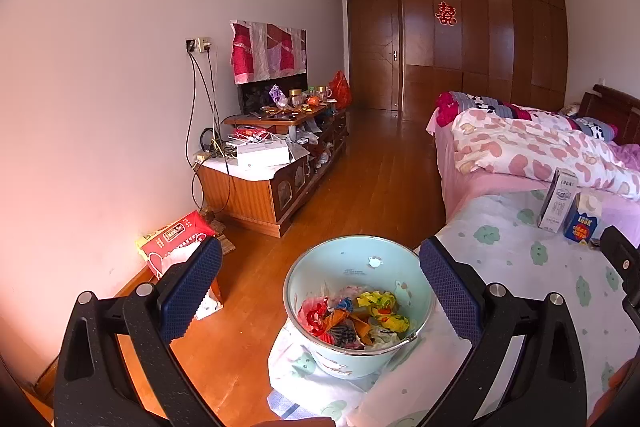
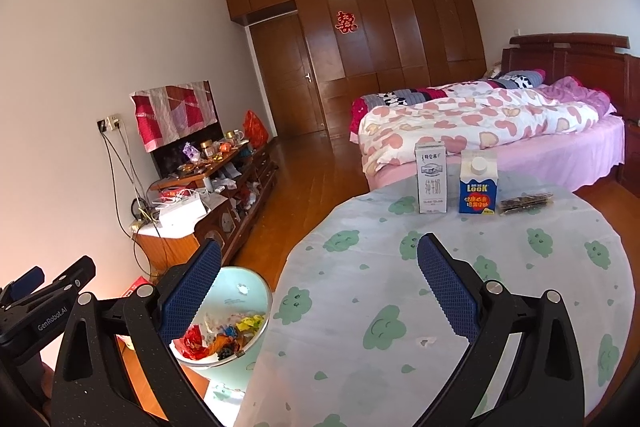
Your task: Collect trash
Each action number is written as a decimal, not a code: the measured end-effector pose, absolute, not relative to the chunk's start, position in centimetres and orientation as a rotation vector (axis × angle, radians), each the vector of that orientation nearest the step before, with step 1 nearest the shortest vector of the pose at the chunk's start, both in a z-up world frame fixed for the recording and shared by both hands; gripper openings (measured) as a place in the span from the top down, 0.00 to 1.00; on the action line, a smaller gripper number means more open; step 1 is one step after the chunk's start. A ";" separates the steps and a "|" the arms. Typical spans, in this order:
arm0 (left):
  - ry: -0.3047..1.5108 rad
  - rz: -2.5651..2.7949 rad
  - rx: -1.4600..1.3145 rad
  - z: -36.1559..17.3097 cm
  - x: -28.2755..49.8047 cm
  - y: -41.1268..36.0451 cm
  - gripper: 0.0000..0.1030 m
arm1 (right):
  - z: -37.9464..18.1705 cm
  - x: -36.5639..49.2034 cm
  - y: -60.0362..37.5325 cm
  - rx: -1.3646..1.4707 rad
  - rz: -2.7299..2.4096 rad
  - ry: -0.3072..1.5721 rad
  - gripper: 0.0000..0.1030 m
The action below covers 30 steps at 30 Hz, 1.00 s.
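Note:
A pale blue bin [image 1: 356, 267] holding several crumpled colourful wrappers [image 1: 356, 319] sits by the table's left edge; it also shows in the right wrist view [image 2: 240, 287]. My left gripper [image 1: 320, 287] is open and empty above the bin. My right gripper [image 2: 318, 287] is open and empty over the round table's cloud-print cloth [image 2: 460, 287]. At the table's far side stand a white milk carton [image 2: 431, 177], a blue LOOK carton [image 2: 478, 183] and a dark snack packet [image 2: 526, 203]. Both cartons also show in the left wrist view, white [image 1: 558, 201] and blue [image 1: 582, 223].
A bed [image 2: 480, 123] with pink bedding lies beyond the table. A cluttered wooden TV cabinet [image 1: 272, 163] with cables lines the left wall. A red box [image 1: 172, 239] sits on the wooden floor by the wall. The left gripper [image 2: 44, 307] shows in the right wrist view.

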<state>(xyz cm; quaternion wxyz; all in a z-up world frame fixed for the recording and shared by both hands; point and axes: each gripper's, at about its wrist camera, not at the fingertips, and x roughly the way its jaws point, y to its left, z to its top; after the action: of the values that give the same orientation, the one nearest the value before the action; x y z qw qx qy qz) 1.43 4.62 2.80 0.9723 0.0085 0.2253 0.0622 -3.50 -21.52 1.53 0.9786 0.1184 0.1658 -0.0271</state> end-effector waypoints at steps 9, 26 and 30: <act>0.497 0.119 -0.017 1.6 2.4 5.2 0.06 | -0.9 0.1 -26.6 0.165 -0.275 0.454 0.05; 0.623 0.167 0.012 -3.5 6.3 5.9 0.06 | -11.5 7.9 -48.7 0.329 -0.706 0.822 0.05; 0.633 0.169 0.017 -4.1 7.1 6.1 0.06 | -11.7 7.9 -50.0 0.375 -0.711 0.838 0.05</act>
<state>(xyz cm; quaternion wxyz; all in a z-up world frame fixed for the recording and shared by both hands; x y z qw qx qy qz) 7.14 6.14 -4.06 0.9467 0.0084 0.3110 0.0828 7.93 -50.00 -11.71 0.8362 0.1769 0.3957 -0.3360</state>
